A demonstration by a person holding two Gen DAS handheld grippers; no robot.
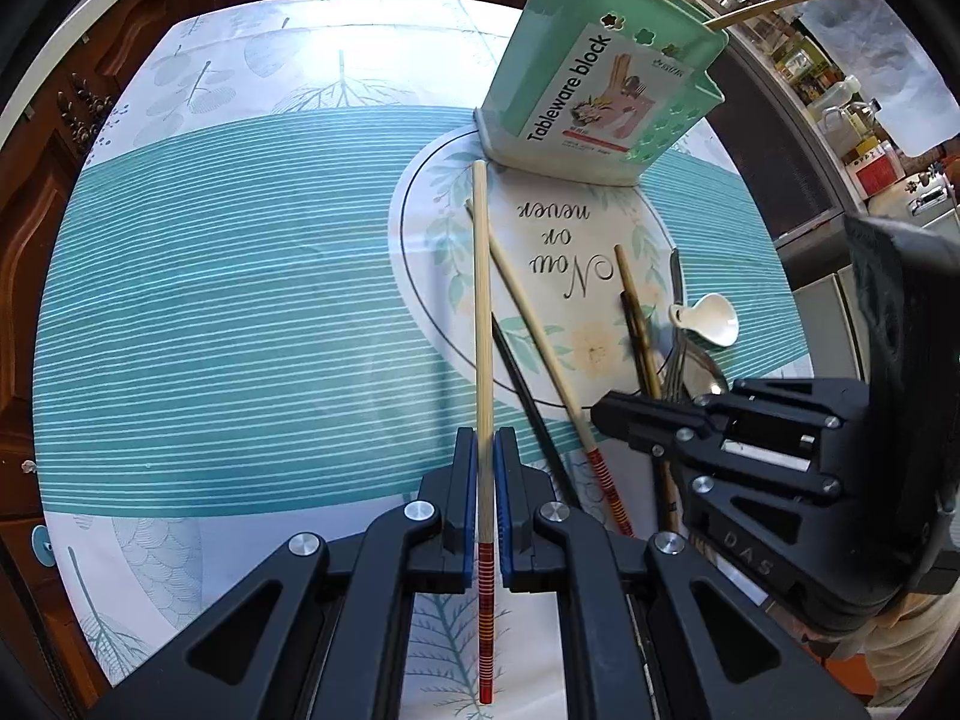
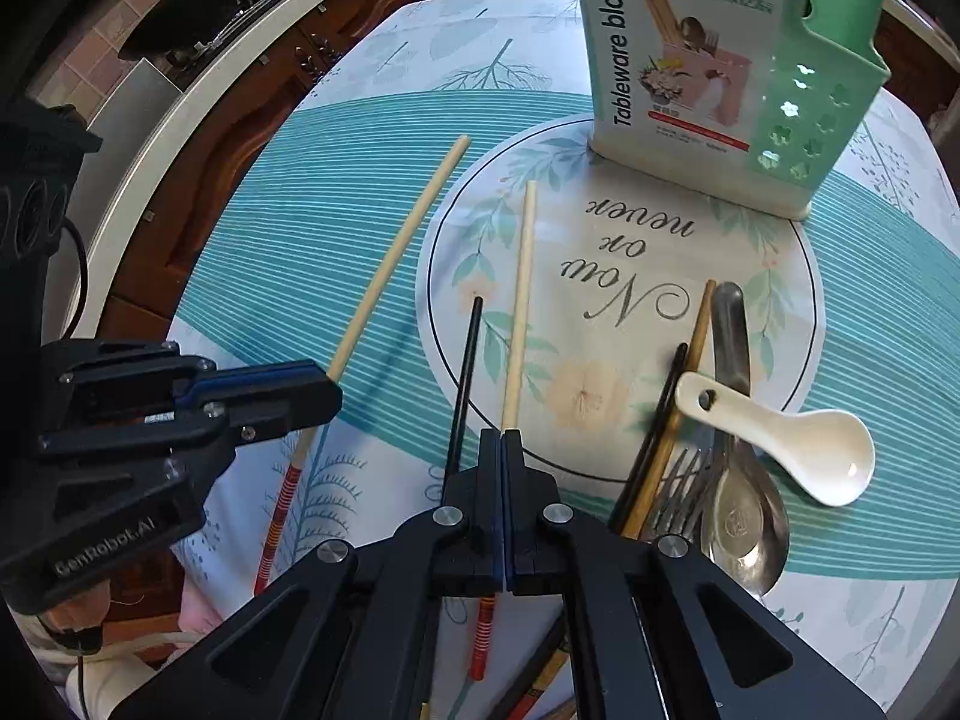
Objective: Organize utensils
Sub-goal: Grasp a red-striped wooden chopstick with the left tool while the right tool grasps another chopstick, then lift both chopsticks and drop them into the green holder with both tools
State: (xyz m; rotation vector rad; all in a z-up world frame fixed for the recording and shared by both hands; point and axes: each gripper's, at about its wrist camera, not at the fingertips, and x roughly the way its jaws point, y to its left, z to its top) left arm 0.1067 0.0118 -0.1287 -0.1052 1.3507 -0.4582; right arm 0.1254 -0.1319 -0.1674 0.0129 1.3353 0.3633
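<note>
My left gripper (image 1: 486,441) is shut on a pale bamboo chopstick (image 1: 482,312) with a red-striped end, held above the cloth; it shows from the side as the left gripper (image 2: 333,390) in the right wrist view. My right gripper (image 2: 501,435) is shut, pads together, just above a second striped chopstick (image 2: 521,300) that lies on the cloth and passes under its right finger. A black chopstick (image 2: 465,384) lies beside it. The green utensil holder (image 2: 720,72) stands upright at the back, with chopsticks (image 1: 780,3) sticking out of it.
To the right lie a white ceramic spoon (image 2: 792,444), a metal spoon (image 2: 738,480), a fork (image 2: 684,480) and a brown and a black chopstick (image 2: 672,414), all overlapping. The patterned tablecloth (image 1: 240,300) stretches left. Dark wooden cabinets lie beyond the table edge.
</note>
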